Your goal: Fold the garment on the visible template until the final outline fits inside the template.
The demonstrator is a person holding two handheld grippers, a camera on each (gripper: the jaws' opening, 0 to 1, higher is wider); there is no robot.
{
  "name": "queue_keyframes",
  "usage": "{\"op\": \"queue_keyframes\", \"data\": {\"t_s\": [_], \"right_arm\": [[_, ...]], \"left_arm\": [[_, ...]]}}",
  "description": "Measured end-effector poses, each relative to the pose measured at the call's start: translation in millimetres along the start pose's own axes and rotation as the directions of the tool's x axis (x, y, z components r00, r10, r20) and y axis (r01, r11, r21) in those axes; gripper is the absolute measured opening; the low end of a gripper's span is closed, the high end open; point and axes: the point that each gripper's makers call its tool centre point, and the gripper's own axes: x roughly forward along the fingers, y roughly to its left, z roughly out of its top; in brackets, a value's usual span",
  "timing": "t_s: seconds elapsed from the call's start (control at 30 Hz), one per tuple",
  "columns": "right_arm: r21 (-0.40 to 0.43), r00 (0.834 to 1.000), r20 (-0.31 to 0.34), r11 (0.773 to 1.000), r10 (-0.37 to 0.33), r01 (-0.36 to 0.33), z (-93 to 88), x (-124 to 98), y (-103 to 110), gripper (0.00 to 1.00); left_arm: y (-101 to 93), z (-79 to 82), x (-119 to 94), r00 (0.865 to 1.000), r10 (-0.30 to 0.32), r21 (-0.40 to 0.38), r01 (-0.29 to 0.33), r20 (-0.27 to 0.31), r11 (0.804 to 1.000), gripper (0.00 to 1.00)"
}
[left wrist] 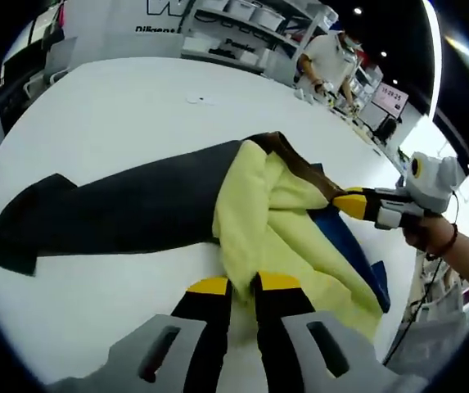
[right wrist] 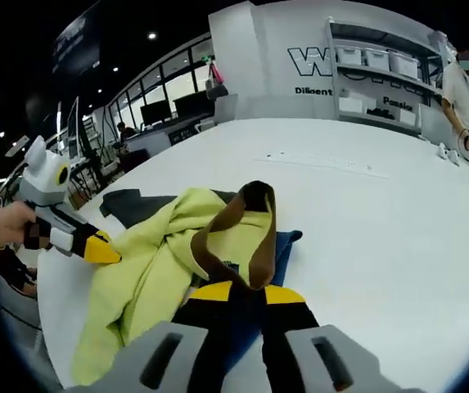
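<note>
While the garment [left wrist: 136,205] sprawls across the white table [left wrist: 119,115], its dark sleeve stretched out one way and the yellow lining [left wrist: 275,237] heaped up the other, the left gripper [left wrist: 242,286] pinches the yellow edge between its jaws. The right gripper [right wrist: 238,292] is clamped on the brown collar [right wrist: 259,237], lifting it into a loop. A blue layer [right wrist: 285,246] peeks from beneath.
</note>
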Motion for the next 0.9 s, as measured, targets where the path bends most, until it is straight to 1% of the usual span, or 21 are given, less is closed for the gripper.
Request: {"op": "queue_keyframes", "data": {"t_s": [0.03,0.1,0.13,0.2,0.33,0.43,0.57,0.7,0.8,0.9], "right_arm": [[-0.007,1.0,0.002,1.0,-0.001,0.001,1.3,-0.7,0.4,0.04],[-0.013,1.0,0.018,1.0,-0.005,0.006,7.3,-3.2,0.6,0.04],[-0.019,1.0,0.023,1.0,-0.009,0.01,9.6,-4.2,0.4,0.03],[-0.038,0.999,0.039,0.999,-0.027,0.029,17.1,-7.5,-0.8,0.03],[-0.071,0.998,0.054,0.996,-0.045,0.049,28.3,-11.4,-3.8,0.02],[-0.077,0.997,0.061,0.995,-0.055,0.059,36.8,-12.9,-8.1,0.02],[-0.084,0.995,0.059,0.993,-0.075,0.08,44.0,-11.5,-16.7,0.02],[-0.093,0.995,0.025,0.991,-0.094,0.096,44.5,-6.9,-25.4,0.02],[-0.089,0.994,0.018,0.99,-0.104,0.106,48.3,-4.9,-32.4,0.02],[-0.081,0.992,0.019,0.988,-0.127,0.128,55.0,-3.8,-43.2,0.02]], "left_arm": [[-0.7,0.4,-0.1,1.0,-0.002,-0.002,0.002,0.004,1.0,0.09],[-5.3,1.9,-2.3,1.0,-0.019,0.015,0.019,0.013,1.0,0.03],[-6.7,2.4,-2.9,1.0,-0.024,0.024,0.024,0.012,0.999,0.03],[-7.0,4.3,-6.0,1.0,-0.01,0.083,0.01,0.006,0.996,0.02],[-7.5,11.0,-12.5,1.0,-0.013,0.096,0.01,0.027,0.995,0.02],[-4.0,12.2,-14.9,1.0,-0.018,0.095,0.016,0.019,0.995,0.02],[1.5,13.0,-16.7,1.0,-0.022,0.094,0.02,0.011,0.995,0.02],[4.9,14.3,-17.9,0.999,-0.034,0.098,0.033,0.002,0.995,0.02],[8.7,15.0,-19.7,0.999,-0.033,0.11,0.034,-0.01,0.993,0.01],[10.2,19.1,-23.3,0.999,-0.051,0.121,0.053,-0.018,0.991,0.01]]}}
